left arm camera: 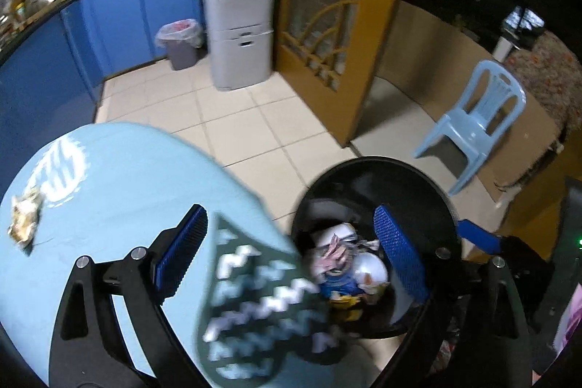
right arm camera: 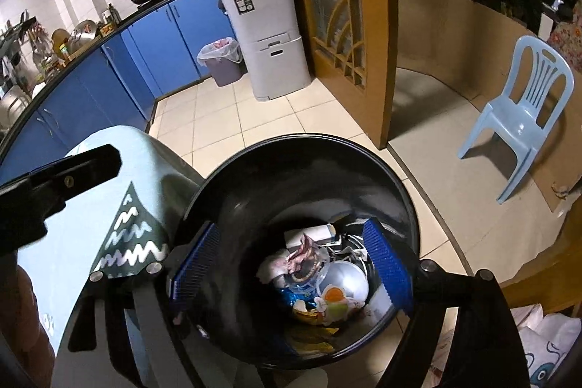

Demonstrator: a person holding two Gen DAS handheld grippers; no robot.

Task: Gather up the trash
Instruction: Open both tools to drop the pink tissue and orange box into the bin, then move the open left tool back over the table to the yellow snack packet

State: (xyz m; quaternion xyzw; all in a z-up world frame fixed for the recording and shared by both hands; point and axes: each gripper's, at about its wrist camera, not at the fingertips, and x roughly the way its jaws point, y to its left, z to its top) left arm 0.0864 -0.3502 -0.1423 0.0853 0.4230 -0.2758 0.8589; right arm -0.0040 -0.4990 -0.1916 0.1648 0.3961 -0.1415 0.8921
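A black trash bin [left arm camera: 367, 184] stands on the floor beside a table with a light blue cloth [left arm camera: 120, 177]. It holds several wrappers and a white lid [right arm camera: 345, 279]. My left gripper [left arm camera: 291, 260] is open and empty, straddling the table edge and the bin rim. My right gripper [right arm camera: 291, 264] is open and empty above the bin [right arm camera: 254, 177] mouth. A crumpled wrapper [left arm camera: 23, 219] lies on the table at the far left. The right gripper's blue finger [left arm camera: 476, 239] shows in the left wrist view; the left gripper's black finger [right arm camera: 72, 170] shows in the right wrist view.
A green tree print [right arm camera: 134, 242] hangs on the cloth edge. A blue plastic chair [right arm camera: 520, 111] stands to the right, a wooden door [right arm camera: 349, 6] and grey cabinet [right arm camera: 269, 35] behind, a lined grey bin [right arm camera: 222, 60] by blue kitchen cupboards [right arm camera: 152, 42].
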